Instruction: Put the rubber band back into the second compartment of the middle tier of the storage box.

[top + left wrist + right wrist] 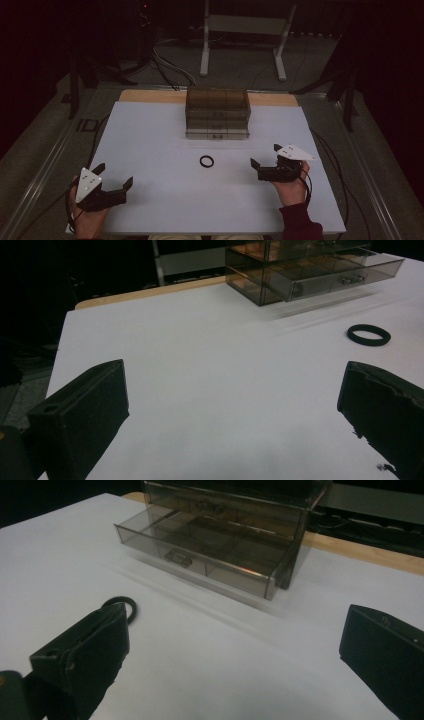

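A small black ring [206, 161] lies flat on the white table [150, 150], in front of the clear brown drawer box [217, 113]. The ring looks light and thin, maybe a soft rubber band, so it could slip or bend. I would pinch one side of its rim. The box's bottom drawer [200, 550] is pulled out and looks empty.

There is one ring, one drawer box and two grippers. The left gripper [114, 175] and the right gripper [265, 155] both have jaws spread wide, holding nothing. The right one is nearer the ring.
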### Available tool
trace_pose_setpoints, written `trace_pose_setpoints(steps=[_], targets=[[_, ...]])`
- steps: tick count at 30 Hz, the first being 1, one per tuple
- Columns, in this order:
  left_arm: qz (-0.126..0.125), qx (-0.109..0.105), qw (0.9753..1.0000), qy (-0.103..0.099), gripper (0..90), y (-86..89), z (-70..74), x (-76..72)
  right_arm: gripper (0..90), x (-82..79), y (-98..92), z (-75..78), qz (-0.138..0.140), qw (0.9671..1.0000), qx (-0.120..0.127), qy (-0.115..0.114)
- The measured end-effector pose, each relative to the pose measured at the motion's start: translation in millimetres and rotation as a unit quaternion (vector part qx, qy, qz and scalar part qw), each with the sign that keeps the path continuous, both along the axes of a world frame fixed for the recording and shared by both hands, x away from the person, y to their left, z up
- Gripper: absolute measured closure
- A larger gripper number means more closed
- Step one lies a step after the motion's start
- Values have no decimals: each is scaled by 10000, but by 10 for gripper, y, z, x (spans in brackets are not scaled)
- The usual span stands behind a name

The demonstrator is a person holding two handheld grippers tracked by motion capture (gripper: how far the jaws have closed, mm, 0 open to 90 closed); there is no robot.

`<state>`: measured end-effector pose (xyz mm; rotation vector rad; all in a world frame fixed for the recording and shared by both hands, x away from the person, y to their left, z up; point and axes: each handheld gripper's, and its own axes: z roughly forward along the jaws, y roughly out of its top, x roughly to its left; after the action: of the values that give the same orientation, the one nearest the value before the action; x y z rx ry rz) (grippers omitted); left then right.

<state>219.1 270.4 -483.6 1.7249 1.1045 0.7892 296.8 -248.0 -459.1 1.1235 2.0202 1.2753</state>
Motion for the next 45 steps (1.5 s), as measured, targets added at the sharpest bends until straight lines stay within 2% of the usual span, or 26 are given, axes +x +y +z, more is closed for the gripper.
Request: trace_pose_setpoints(steps=[2,15,18,24,45], targets=[[17,10,10000,-3,7,-2,0,-1,0,14,25,1,50,9999,40,-79],[-22,-107,9999,80,8,22,9,5,0,88,172,4,205,9997,96,-75],[-93,-155,9997,135,32,28,-2,9,0,104,199,0,229,9997,88,-58],[-27,-99,9999,57,11,13,5,0,0,138,262,-2,290,9995,76,-34],[25,-5,10000,61,3,5,-14,7,0,252,519,9,482,9988,44,-6]])
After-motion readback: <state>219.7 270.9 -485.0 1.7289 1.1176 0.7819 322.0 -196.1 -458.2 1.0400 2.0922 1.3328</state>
